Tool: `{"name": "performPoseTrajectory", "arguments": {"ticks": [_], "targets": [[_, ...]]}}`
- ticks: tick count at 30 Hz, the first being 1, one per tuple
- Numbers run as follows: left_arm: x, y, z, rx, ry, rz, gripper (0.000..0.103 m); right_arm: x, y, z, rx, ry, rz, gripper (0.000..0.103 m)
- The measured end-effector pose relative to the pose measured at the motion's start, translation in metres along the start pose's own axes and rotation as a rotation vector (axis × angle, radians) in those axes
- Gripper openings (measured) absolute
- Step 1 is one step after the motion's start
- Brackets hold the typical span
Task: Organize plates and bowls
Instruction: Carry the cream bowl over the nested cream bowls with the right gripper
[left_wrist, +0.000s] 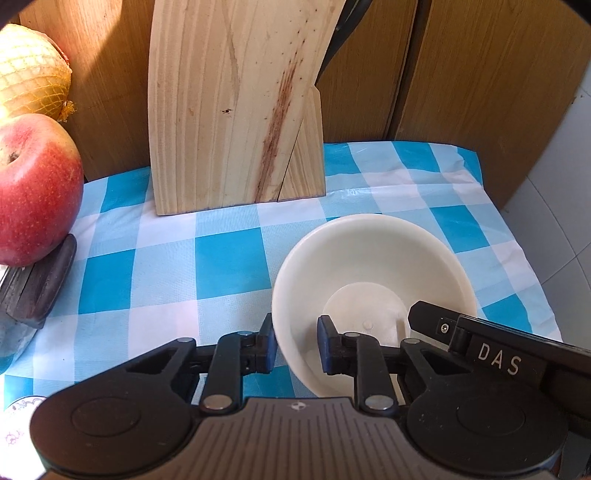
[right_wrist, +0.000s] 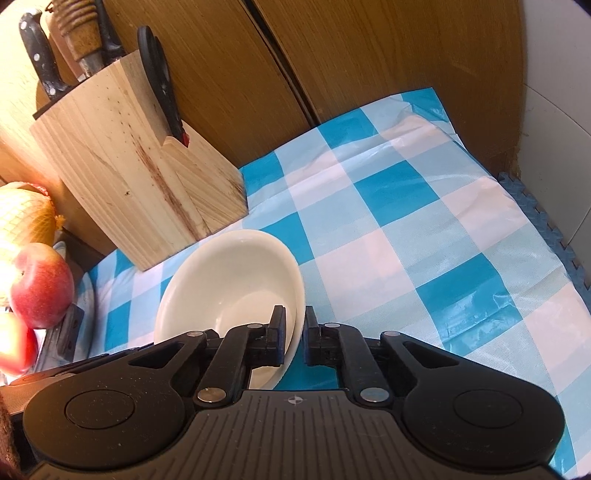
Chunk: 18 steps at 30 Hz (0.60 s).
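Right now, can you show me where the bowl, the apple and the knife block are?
bowl (right_wrist: 236, 273), right wrist view, on its inner wall.
apple (left_wrist: 33, 188), left wrist view, on its red side.
knife block (right_wrist: 122, 162), right wrist view, on its front wooden face.

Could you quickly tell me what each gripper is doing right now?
Left gripper: fingers straddle the bowl rim with gaps, open.
Right gripper: shut on the bowl rim.

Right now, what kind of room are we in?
Probably a kitchen. A wooden knife block stands on a checked tablecloth, a white bowl is straddled by both grippers, and an apple sits nearby.
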<state>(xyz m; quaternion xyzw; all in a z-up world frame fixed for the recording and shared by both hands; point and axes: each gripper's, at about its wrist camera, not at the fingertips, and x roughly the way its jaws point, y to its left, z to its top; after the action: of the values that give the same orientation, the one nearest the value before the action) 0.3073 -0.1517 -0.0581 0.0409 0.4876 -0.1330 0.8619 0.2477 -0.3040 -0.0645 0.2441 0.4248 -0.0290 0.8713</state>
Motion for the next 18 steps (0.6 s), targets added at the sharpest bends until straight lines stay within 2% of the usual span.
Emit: {"name": "performPoseTrajectory", "arguments": {"ticks": [8,18], "targets": [[-0.026,0.010,-0.010,0.003,-0.064,-0.003,0.018,-0.012,0.014,-0.007,-0.011,-0.025,0.024,0.012],[-0.058,0.024,-0.017,-0.026,-0.116,-0.044,0.018,-0.040,0.025,-0.023,-0.016,-0.064,0.047,0.013]]}}
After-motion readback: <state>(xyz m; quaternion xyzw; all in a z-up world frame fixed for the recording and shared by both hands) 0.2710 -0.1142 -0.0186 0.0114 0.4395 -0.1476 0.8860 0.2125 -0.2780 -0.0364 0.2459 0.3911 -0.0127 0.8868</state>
